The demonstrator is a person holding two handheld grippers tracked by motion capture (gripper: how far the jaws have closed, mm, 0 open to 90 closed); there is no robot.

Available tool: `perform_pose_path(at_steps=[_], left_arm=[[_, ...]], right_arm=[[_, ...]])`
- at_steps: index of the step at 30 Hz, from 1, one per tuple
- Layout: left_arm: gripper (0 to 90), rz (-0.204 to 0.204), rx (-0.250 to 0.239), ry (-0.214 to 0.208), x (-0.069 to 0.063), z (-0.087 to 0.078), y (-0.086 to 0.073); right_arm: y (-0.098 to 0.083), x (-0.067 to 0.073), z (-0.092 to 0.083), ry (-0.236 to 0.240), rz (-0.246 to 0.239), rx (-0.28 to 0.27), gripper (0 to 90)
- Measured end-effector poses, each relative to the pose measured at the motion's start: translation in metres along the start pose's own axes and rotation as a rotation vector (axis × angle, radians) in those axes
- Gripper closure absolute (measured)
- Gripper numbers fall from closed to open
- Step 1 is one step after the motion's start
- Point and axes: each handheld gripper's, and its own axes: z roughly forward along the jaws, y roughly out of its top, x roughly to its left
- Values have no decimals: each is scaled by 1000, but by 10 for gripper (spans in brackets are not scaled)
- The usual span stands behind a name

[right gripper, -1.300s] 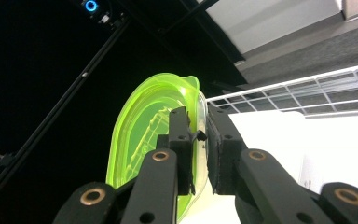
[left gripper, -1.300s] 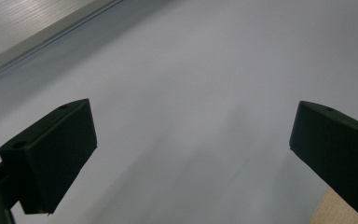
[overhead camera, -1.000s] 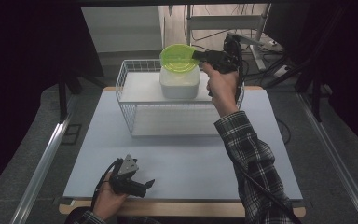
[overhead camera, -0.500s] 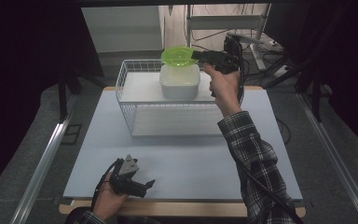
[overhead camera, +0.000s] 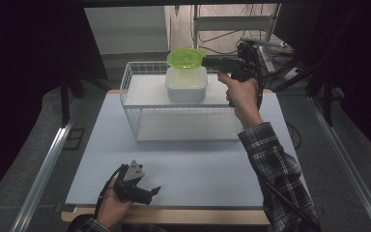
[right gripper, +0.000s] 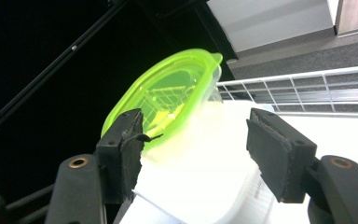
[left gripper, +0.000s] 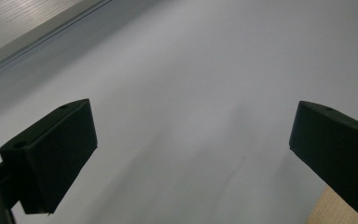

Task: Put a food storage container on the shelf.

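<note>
Green tub (overhead camera: 185, 59): resting on the white box (overhead camera: 186, 83), atop the wire basket (overhead camera: 130, 104)
Right gripper (overhead camera: 206, 61): jaws just opening, released beside tub; back straight out, no nudging
Left gripper (overhead camera: 155, 191): open, empty, well short of the basket

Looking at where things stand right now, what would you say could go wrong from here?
1. The green container sits on top of the white container inside the wire basket; if it is off-centre, it may slide off.
2. The right gripper, whose jaws have just been opening, is close beside the green container; pulling back carelessly could knock it.
3. The left gripper rests open near the table edge and might get nudged off.
</note>
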Motion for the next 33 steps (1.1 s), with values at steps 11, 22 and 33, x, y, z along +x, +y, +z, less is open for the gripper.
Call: perform_pose_path(at_steps=[11, 22, 33], left_arm=[[5, 2, 4, 3, 1, 1, 0], [5, 2, 1, 2, 1, 1, 0], [5, 2, -5, -4, 1, 0, 0]], right_arm=[[-22, -13, -15, 9, -72, 48, 324], [-50, -18, -25, -9, -202, 97, 243], [-89, -16, -31, -15, -334, 119, 145]])
